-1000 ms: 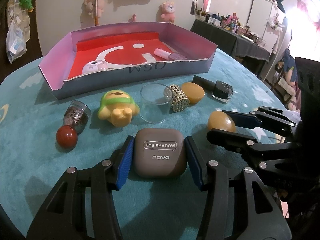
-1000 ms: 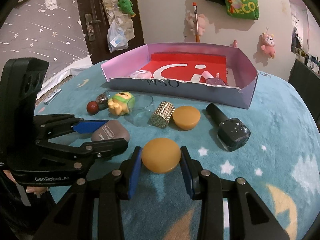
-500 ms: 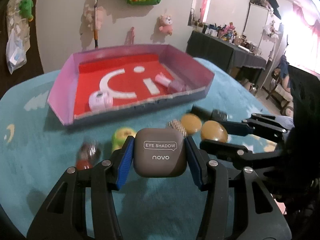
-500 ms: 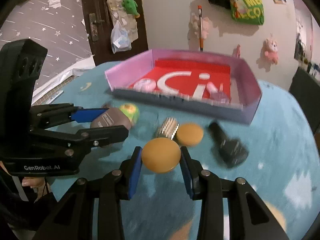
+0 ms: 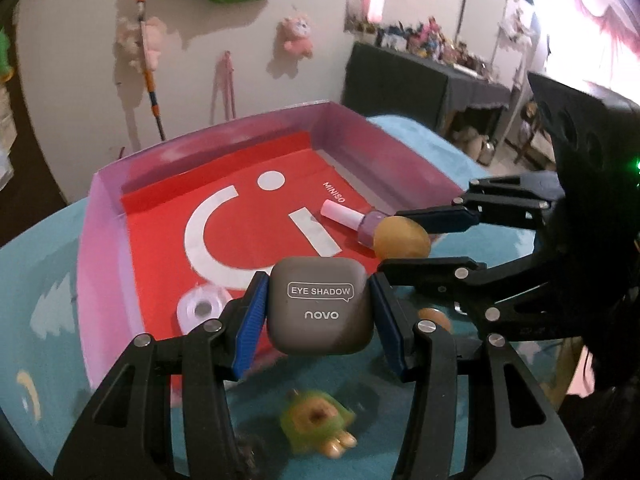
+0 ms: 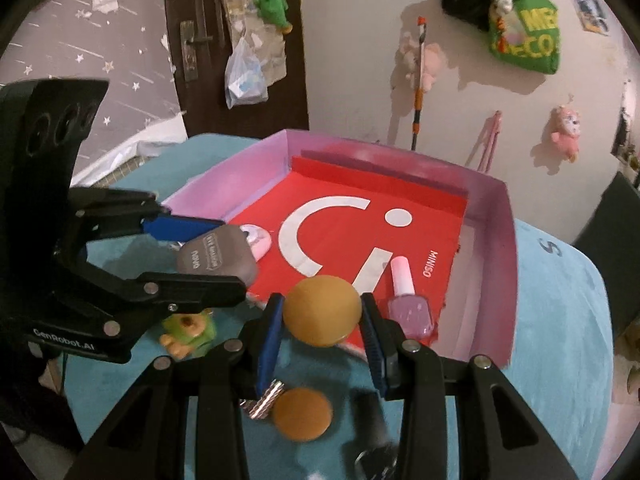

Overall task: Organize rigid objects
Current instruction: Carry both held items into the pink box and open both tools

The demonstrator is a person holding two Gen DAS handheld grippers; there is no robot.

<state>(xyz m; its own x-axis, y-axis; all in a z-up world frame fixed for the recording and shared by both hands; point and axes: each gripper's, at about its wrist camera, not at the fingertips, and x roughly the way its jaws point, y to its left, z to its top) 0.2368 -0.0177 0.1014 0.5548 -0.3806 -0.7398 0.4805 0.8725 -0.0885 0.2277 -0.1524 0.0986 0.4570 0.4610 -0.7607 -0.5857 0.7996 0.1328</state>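
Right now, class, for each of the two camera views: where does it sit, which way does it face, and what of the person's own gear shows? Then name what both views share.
Left wrist: rides the left gripper, facing forward over the pink-walled, red-floored box; its jaws clamp the grey square eye-shadow case; right gripper at right.
Right wrist: rides the right gripper, facing the same box; its jaws clamp the round amber disc; left gripper at left.
Shared: box, case, disc, pink nail-polish bottle.
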